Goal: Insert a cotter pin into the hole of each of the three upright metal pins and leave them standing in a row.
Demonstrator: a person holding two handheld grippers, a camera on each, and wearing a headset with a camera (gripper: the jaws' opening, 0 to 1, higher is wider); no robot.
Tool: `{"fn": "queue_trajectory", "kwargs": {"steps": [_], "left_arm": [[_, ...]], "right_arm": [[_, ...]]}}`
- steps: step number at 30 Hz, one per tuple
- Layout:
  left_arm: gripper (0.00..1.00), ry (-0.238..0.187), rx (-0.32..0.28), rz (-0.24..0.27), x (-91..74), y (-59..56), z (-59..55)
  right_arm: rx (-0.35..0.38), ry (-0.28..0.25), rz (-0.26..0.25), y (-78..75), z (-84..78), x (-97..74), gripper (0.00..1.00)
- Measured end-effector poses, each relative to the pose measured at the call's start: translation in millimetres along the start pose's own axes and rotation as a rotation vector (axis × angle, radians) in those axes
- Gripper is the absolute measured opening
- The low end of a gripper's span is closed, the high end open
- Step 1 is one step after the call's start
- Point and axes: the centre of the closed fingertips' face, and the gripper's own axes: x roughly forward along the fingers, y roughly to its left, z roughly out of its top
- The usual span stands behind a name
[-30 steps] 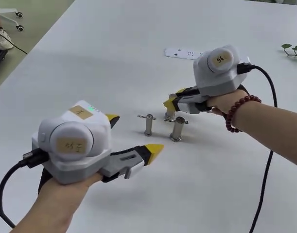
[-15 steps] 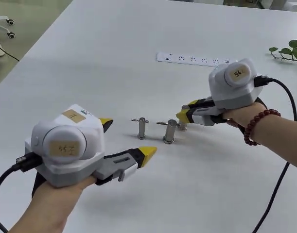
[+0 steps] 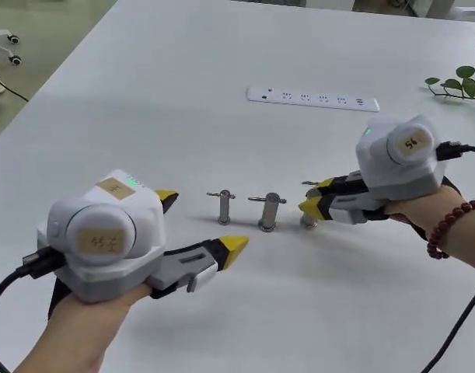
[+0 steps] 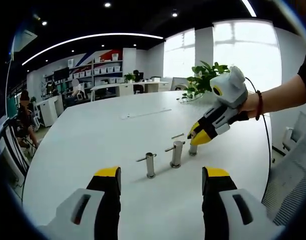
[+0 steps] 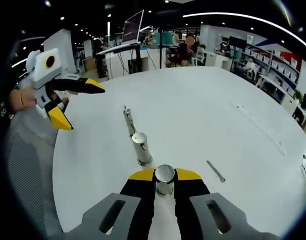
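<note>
Two upright metal pins, the left one (image 3: 224, 207) and the middle one (image 3: 267, 212), stand side by side on the white table, each with a cotter pin through its top. To their right, my right gripper (image 3: 310, 208) is shut on a third metal pin (image 3: 308, 221); its round top shows between the jaws (image 5: 165, 176). The three pins line up in a row (image 4: 150, 165) (image 4: 177, 154) (image 4: 193, 149). A loose cotter pin (image 5: 215, 171) lies on the table just beyond the held pin. My left gripper (image 3: 200, 222) stands open, empty, in front of the left pin.
A white power strip (image 3: 312, 98) lies further back on the table. A green plant sprig (image 3: 455, 81) reaches in at the far right. The table's left edge (image 3: 50, 70) drops to the floor. Desks, shelves and people are in the room behind.
The right gripper has carried the third pin from behind the middle pin to the right and nearer, into line with the other two. The left gripper has stayed open in place.
</note>
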Motion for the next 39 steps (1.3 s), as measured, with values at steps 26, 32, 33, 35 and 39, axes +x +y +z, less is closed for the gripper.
{"fn": "queue_trajectory", "kwargs": {"steps": [26, 32, 33, 35, 39], "left_arm": [[0.64, 0.002, 0.005, -0.009, -0.9, -2.3, -0.2], [0.64, 0.002, 0.007, -0.009, -0.8, -2.2, -0.1], [0.64, 0.003, 0.008, -0.009, -0.8, -2.2, -0.3], [0.64, 0.005, 0.008, -0.009, -0.9, -2.3, -0.6], [0.64, 0.005, 0.009, -0.010, -0.9, -2.6, -0.8]], "right_arm": [[-0.067, -0.034, 0.127, 56.0, 8.4, 11.4, 0.08], [-0.064, -0.037, 0.127, 57.9, 8.4, 15.0, 0.09], [-0.064, -0.038, 0.127, 58.3, 8.1, 15.4, 0.09], [-0.060, -0.038, 0.126, 58.6, 7.0, 16.5, 0.09], [-0.053, -0.042, 0.122, 58.3, 5.4, 16.7, 0.09]]}}
